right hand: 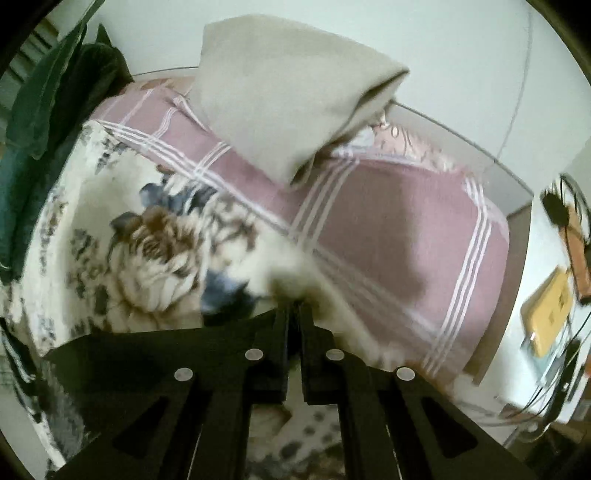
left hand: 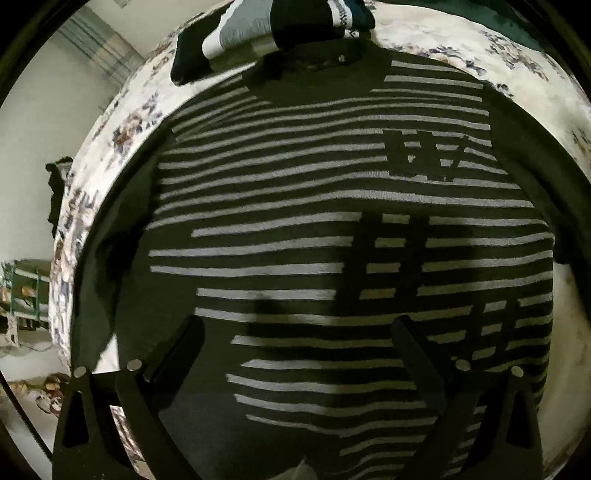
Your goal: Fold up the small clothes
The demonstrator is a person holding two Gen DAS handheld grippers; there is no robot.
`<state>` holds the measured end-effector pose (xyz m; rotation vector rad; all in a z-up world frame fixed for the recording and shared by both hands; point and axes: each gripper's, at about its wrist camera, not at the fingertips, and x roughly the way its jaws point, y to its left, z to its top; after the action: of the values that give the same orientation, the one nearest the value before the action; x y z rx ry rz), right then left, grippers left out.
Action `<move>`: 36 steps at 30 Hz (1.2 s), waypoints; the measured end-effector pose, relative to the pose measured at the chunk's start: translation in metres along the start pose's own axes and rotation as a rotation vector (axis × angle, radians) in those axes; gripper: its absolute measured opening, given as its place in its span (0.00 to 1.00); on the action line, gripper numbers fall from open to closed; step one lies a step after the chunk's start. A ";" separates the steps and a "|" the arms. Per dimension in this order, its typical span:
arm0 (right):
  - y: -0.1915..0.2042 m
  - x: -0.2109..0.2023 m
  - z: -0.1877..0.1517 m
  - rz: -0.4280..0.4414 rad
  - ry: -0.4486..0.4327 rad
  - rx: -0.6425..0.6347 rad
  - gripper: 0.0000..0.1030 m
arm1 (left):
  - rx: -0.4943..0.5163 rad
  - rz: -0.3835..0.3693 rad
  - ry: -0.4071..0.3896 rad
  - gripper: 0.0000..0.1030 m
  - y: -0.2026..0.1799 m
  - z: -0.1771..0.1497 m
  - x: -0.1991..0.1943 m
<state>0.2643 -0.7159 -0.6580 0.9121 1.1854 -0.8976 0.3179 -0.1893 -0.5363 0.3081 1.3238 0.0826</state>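
Observation:
A dark sweater with pale horizontal stripes lies flat on the floral bedspread, collar at the far end. My left gripper hovers open just above its lower part, fingers spread wide with nothing between them. In the right wrist view my right gripper has its jaws closed together over the floral bedspread; I see no cloth clearly held between them. The sweater does not show in the right wrist view.
Folded dark and grey clothes lie beyond the sweater's collar. A mauve checked blanket and a beige pillow lie ahead of the right gripper. Dark green cloth lies at left. A white bedside table with cables stands at right.

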 end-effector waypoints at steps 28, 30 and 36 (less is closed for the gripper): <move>-0.018 0.002 -0.098 0.272 0.069 0.338 0.07 | 0.017 -0.114 0.097 1.00 -0.005 -0.021 0.055; -0.031 0.013 -0.108 0.268 0.142 0.362 0.18 | 0.015 -0.115 0.100 1.00 -0.005 -0.021 0.054; -0.071 0.035 -0.140 0.368 0.141 0.561 0.65 | 0.022 -0.121 0.100 1.00 0.000 -0.016 0.061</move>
<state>0.1543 -0.6158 -0.7195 1.6108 0.8445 -0.8844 0.3175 -0.1727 -0.5969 0.2444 1.4405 -0.0184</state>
